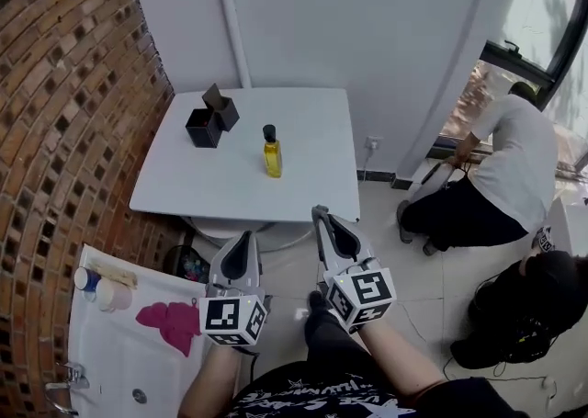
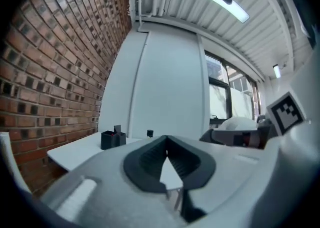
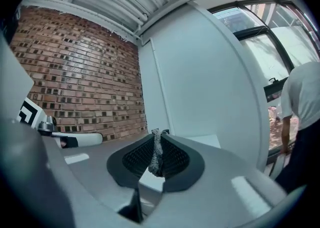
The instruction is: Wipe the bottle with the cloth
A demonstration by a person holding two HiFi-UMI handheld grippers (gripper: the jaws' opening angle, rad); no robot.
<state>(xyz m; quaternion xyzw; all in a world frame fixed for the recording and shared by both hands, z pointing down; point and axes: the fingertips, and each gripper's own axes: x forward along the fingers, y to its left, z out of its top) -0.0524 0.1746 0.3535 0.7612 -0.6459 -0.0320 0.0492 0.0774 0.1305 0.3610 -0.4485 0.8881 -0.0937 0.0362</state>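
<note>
A yellow bottle with a black cap stands upright near the middle of the white table; in the left gripper view only its cap shows over the table edge. My left gripper is held short of the table's near edge, jaws shut with nothing between them. My right gripper is beside it, slightly nearer the table, shut on a thin grey cloth that stands pinched between the pads. Both grippers are well apart from the bottle.
An open black box sits on the table left of the bottle. A brick wall runs along the left. A white sink counter with a pink rag is at lower left. One person crouches by the window, another lower right.
</note>
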